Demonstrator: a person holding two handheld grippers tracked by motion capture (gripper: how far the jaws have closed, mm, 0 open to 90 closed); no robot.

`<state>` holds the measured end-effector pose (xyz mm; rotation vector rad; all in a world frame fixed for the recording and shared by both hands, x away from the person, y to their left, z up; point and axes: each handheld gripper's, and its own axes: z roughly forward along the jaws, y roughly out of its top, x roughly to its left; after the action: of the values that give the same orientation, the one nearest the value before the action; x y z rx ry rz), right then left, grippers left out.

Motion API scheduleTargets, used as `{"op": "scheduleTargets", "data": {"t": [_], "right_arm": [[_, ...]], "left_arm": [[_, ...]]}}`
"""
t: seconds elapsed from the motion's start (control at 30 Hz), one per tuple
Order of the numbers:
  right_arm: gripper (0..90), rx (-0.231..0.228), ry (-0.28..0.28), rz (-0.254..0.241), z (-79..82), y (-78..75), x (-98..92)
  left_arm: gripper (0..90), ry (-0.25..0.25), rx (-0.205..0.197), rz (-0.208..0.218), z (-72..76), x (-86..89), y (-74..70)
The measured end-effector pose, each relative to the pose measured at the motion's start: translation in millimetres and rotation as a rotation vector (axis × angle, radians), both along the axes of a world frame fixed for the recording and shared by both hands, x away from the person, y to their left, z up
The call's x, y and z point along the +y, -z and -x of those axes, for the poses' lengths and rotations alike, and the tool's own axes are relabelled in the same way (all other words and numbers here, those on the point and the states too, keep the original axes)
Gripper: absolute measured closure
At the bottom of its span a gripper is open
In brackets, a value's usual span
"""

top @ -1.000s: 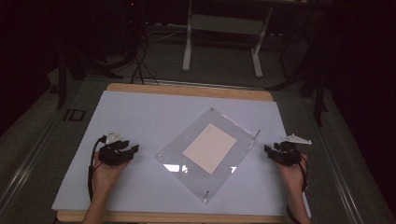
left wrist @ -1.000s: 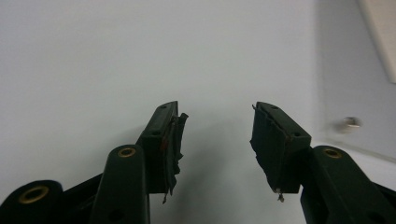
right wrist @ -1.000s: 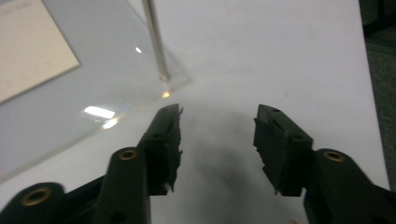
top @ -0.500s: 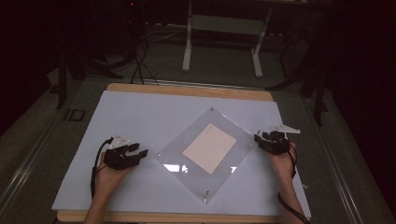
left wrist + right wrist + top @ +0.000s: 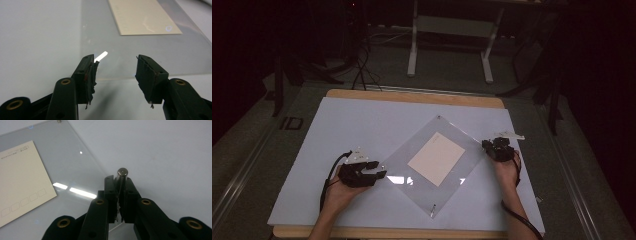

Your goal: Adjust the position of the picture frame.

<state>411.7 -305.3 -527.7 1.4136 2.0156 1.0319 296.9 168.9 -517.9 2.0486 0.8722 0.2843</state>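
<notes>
A clear acrylic plate (image 5: 447, 192) lies diamond-wise on the white table mat, with a cream card (image 5: 436, 158) under it. My right gripper (image 5: 487, 146) is at the plate's right corner. Its jaws have just been closing, and in the right gripper view the right gripper (image 5: 119, 181) is shut on a small metal corner pin (image 5: 122, 173) beside the plate (image 5: 70, 165) and card (image 5: 22, 177). My left gripper (image 5: 381, 171) is at the plate's left corner. In the left gripper view the left gripper (image 5: 116, 65) stands open, low over the plate (image 5: 150, 47) edge, gripping nothing.
The white mat (image 5: 362, 125) covers a wooden table. Metal pins stand at the plate's far corner (image 5: 438, 117) and near corner (image 5: 432, 206). A metal stand (image 5: 447, 30) and cables lie on the dark floor beyond the table.
Both hands have moved inward to the plate's side corners. The right gripper's jaws have gone from open to shut on the corner pin. The left gripper remains open.
</notes>
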Motion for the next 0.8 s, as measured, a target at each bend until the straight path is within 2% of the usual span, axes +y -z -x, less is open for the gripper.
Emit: {"op": "scheduleTargets", "data": {"t": [0.03,0.17,0.33,0.43,0.63,0.77,0.8], "right_arm": [[85.1,0.001,-0.001,-0.001,-1.4,-0.6,0.6],[85.1,0.004,0.004,0.007,-8.4,-4.1,4.2],[85.0,0.005,0.011,0.013,-19.7,-8.7,9.4],[85.0,0.008,0.01,0.021,-27.2,-12.4,13.2],[84.8,0.023,0.03,0.014,-42.2,-14.5,20.6],[85.0,0.053,0.052,0.004,-47.6,-6.2,22.2],[84.7,0.048,0.059,-0.016,-47.5,-4.7,21.3]], "left_arm": [[49.2,0.016,-0.009,-0.003,1.5,-4.2,-1.7],[50.2,0.098,-0.019,0.03,5.4,-21.3,-6.9],[50.2,0.178,-0.011,0.006,8.3,-40.2,-4.7],[51.3,0.231,-0.002,0.016,11.4,-51.2,-6.4],[56.2,0.338,-0.04,0.007,20.4,-80.4,-10.0],[56.9,0.385,-0.044,-0.003,22.3,-96.2,-6.9],[56.9,0.392,-0.051,-0.012,23.3,-99.6,-6.0]]}}
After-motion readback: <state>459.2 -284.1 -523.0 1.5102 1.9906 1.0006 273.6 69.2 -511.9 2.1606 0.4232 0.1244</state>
